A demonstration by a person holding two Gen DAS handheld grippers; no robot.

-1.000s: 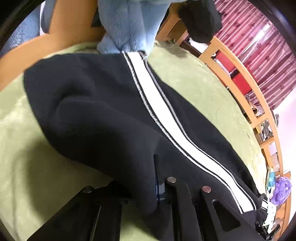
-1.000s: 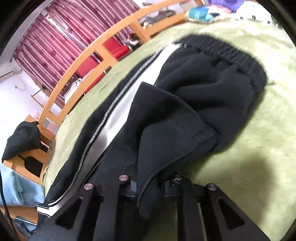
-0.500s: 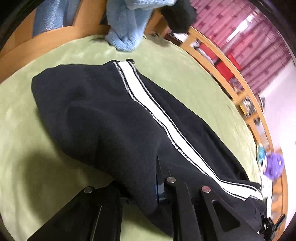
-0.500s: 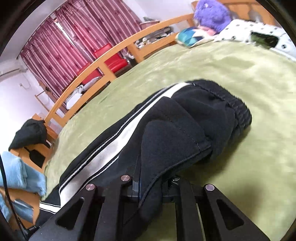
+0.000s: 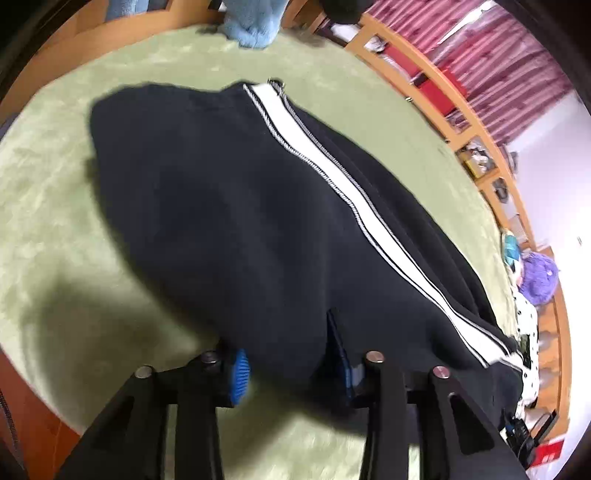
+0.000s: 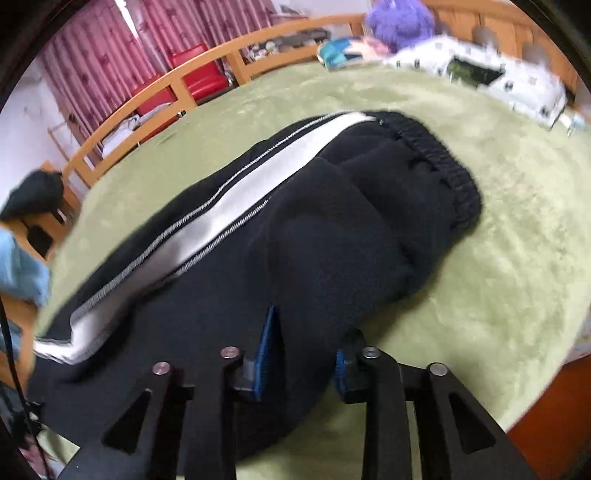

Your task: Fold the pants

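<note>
Black pants [image 5: 229, 206] with a white side stripe [image 5: 332, 162] lie folded lengthwise on a green blanket [image 5: 55, 206]. My left gripper [image 5: 288, 365] is at the near edge of the leg end. Its jaws are opening, and a fold of black cloth still sits between the blue pads without being pinched. In the right wrist view the pants [image 6: 332, 229] show their ribbed waistband [image 6: 439, 162] at the far right. My right gripper [image 6: 303, 365] is at the near edge there, jaws opening, with loose cloth between its pads.
A curved wooden rail [image 5: 443, 92] runs along the bed's far side, with red chairs [image 6: 195, 74] and curtains behind. A light blue fleece [image 5: 251, 22] hangs at the foot end. A purple plush [image 6: 399, 18] and a spotted pillow [image 6: 509, 81] lie beyond the waistband.
Both grippers carried the pants' edge toward the near side of the bed and laid it down. Their jaws, shut on the cloth before, now stand apart.
</note>
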